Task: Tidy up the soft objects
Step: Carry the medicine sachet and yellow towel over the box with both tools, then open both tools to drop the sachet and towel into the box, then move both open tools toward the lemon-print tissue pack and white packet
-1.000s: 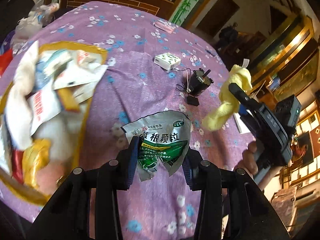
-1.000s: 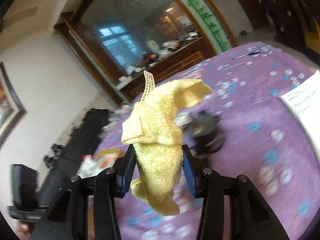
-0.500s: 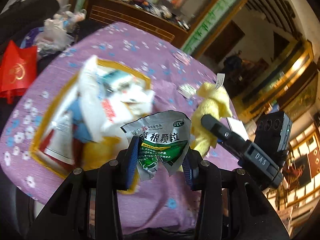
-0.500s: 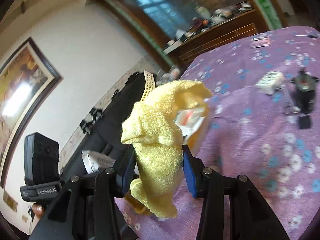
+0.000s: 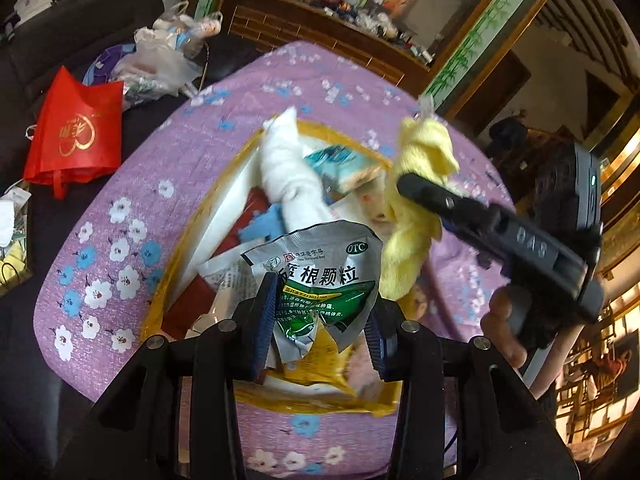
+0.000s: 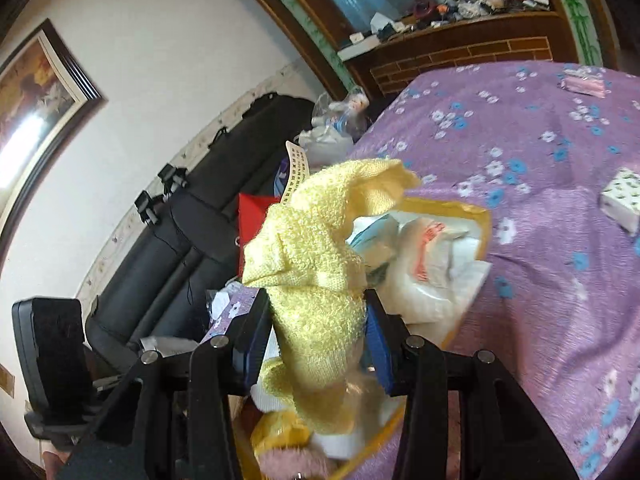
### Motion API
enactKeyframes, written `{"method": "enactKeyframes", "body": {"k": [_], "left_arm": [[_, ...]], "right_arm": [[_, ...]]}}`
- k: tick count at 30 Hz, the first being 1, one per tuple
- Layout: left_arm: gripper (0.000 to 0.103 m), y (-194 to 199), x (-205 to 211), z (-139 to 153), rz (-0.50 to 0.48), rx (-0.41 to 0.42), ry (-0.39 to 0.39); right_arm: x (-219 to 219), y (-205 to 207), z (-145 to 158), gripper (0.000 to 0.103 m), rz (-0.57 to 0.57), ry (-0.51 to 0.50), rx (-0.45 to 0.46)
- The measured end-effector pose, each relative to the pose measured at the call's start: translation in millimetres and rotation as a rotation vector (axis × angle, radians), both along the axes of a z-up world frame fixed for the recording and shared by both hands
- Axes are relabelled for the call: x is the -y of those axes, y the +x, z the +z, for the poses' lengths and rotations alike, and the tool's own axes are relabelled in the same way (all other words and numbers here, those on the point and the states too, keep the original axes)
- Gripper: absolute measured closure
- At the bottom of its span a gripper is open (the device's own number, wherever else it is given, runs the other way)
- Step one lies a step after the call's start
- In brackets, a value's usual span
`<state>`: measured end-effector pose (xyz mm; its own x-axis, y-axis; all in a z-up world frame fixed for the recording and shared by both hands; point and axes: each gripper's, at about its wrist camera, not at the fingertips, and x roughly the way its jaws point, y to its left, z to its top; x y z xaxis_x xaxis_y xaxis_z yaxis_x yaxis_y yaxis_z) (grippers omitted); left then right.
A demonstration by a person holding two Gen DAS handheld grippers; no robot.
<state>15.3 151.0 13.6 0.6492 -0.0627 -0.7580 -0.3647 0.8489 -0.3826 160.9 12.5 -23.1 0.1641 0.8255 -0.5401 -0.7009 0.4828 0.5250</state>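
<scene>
My left gripper (image 5: 322, 320) is shut on a silver and green medicine packet (image 5: 320, 280), held above the yellow-rimmed tray (image 5: 152, 316) full of soft things and packets. A crumpled yellow towel (image 6: 316, 280) with a paper tag hangs from my right gripper (image 6: 320, 332), which is shut on it over the same tray (image 6: 482, 224). In the left wrist view the right gripper (image 5: 416, 196) reaches in from the right with the towel (image 5: 416, 200) over the tray's far right part. A white cloth roll (image 5: 292, 172) lies across the tray.
The tray sits on a purple flowered tablecloth (image 5: 120, 240). A red bag (image 5: 76, 136) and plastic bags (image 5: 160, 60) lie on a dark sofa (image 6: 168, 248) beyond the table's edge. A small white box (image 6: 622, 200) rests on the cloth to the right.
Both grippers have swung left across the table, from the area near the small black device to above the tray. Each kept its hold, on the packet and on the towel.
</scene>
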Motion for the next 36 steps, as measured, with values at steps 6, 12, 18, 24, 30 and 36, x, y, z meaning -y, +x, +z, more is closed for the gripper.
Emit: {"method": "enactKeyframes", "body": {"k": [6,12,18,24,30,36], "left_arm": [[0.063,14,3,-26,-0.026,-0.057,0.013],[0.061,16,9,-27,-0.031,-0.037,0.048],[0.038,7,13,-16,-0.036,0.027,0.061],[0.038,-2,22,-1,-0.014,0.094,0.099],[0.038,2,36,3,-0.046,0.131,0.063],[0.038,13,63,15,-0.110,0.201,0.038]], "right_arm": [[-15,-7,-14,0.058,-0.001,-0.061,0.012],[-23,-21,-11,0.056,0.024,-0.104,0.082],[-8,-22,1,0.035,0.015,-0.036,0.075],[28,-23,11,0.035,-0.009,0.035,0.050],[69,-16,-1,0.035,-0.037,0.055,0.001],[104,6,-12,0.035,-0.150,-0.001,-0.022]]}}
